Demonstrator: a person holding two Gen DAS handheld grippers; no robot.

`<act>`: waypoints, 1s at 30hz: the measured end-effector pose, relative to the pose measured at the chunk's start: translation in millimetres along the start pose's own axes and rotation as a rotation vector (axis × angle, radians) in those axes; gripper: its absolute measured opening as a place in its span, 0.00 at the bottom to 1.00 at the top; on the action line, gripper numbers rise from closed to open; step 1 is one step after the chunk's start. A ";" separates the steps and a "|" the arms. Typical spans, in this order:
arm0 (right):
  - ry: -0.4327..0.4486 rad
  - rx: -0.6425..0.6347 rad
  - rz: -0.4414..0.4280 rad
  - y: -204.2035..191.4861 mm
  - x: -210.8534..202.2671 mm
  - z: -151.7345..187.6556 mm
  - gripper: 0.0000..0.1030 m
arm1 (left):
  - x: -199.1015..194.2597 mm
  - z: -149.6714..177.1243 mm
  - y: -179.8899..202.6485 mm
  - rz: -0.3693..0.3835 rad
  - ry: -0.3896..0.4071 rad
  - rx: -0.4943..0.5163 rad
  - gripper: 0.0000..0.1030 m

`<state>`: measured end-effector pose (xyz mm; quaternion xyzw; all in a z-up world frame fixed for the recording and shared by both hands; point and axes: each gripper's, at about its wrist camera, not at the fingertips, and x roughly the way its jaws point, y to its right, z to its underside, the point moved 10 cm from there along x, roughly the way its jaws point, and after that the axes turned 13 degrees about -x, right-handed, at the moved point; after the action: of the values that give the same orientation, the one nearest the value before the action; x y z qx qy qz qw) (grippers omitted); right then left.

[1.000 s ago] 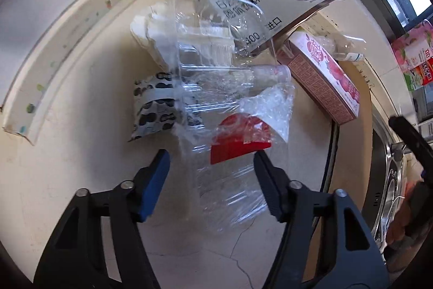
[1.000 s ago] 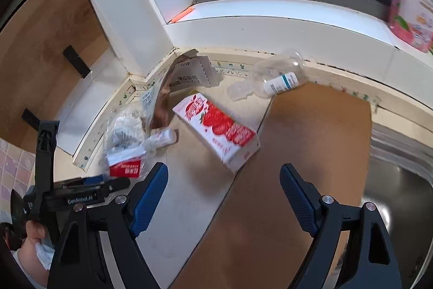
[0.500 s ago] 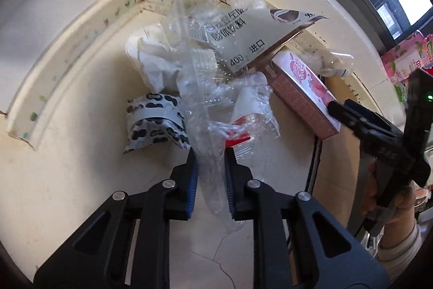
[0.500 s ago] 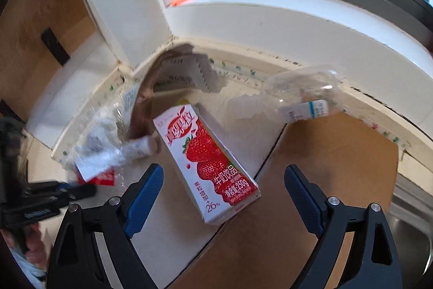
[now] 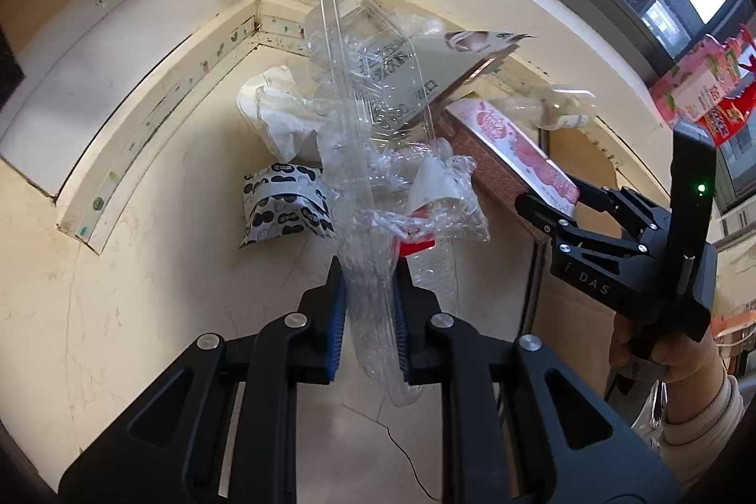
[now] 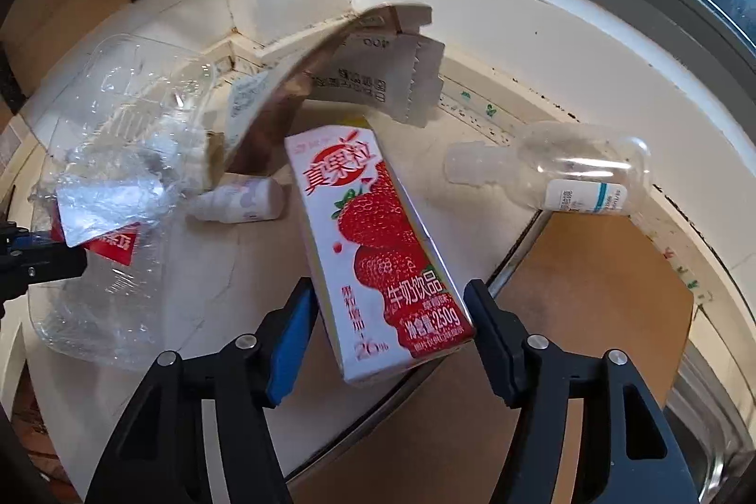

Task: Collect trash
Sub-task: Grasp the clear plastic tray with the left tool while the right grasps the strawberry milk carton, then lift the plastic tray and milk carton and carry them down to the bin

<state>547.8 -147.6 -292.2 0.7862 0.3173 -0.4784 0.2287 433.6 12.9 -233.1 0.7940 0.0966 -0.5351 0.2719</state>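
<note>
Trash lay heaped in the corner of a cream countertop [image 5: 141,315], under a window. L gripper [image 5: 369,315] was clamped on a clear plastic clamshell container [image 5: 373,154], blue pads pinching its crumpled lower edge; container stood tilted up, w/ crinkled clear wrap [image 5: 439,197] and a red label [image 5: 418,246] hanging against it. Behind it: a white crumpled paper wad [image 5: 279,112], a black-and-white patterned packet [image 5: 283,206] flat on the counter, and a torn grey cardboard carton [image 5: 449,69] leaning over the pile.

R gripper [image 6: 387,343] was spread wide, fingers either side of the near end of a strawberry milk carton [image 6: 373,239]. L pad looked just beside the carton's edge, R pad slightly apart; contact couldn't be confirmed. Carton lay on its side, near end overhanging a brown board [image 6: 590,291] set by the counter edge. Same carton seen from L wrist cam [image 5: 515,154], R gripper [image 5: 548,206] reaching toward it.

Other items, R cam: small white bottle [image 6: 241,201] on its side just L of the carton; clear plastic bottle [image 6: 567,168] w/ white-teal label, lying near the back wall, apart from the carton. Clamshell visible at far L [image 6: 118,102].
</note>
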 end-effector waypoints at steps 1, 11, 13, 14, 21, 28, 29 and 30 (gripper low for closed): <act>0.007 0.006 -0.007 -2.2 -3.6 0.6 0.59 | -3.4 1.7 0.7 0.003 0.003 0.005 0.14; 0.055 0.098 0.002 -25.5 -69.4 22.6 0.56 | -48.1 30.1 -3.1 0.036 0.023 0.058 0.14; 0.059 0.123 0.008 -32.3 -84.5 31.0 0.56 | -57.3 37.4 -6.5 0.035 0.026 0.073 0.14; 0.060 0.137 0.014 -38.0 -92.3 36.6 0.56 | -61.1 40.8 -8.2 0.039 0.024 0.080 0.14; 0.070 0.237 0.066 -71.5 -148.9 74.0 0.55 | -99.9 78.1 -22.6 0.087 0.006 0.163 0.14; 0.097 0.306 0.100 -132.8 -209.8 109.1 0.55 | -141.5 123.6 -48.1 0.132 -0.007 0.248 0.14; 0.103 0.313 0.107 -147.1 -220.0 114.5 0.55 | -147.9 131.3 -53.2 0.139 -0.009 0.260 0.14; 0.107 0.319 0.111 -157.8 -226.7 117.8 0.55 | -154.8 139.6 -58.6 0.147 -0.012 0.270 0.14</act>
<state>285.7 -179.8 -149.1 0.8531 0.2051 -0.4669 0.1101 233.1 8.3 -151.7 0.8250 -0.0361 -0.5266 0.2019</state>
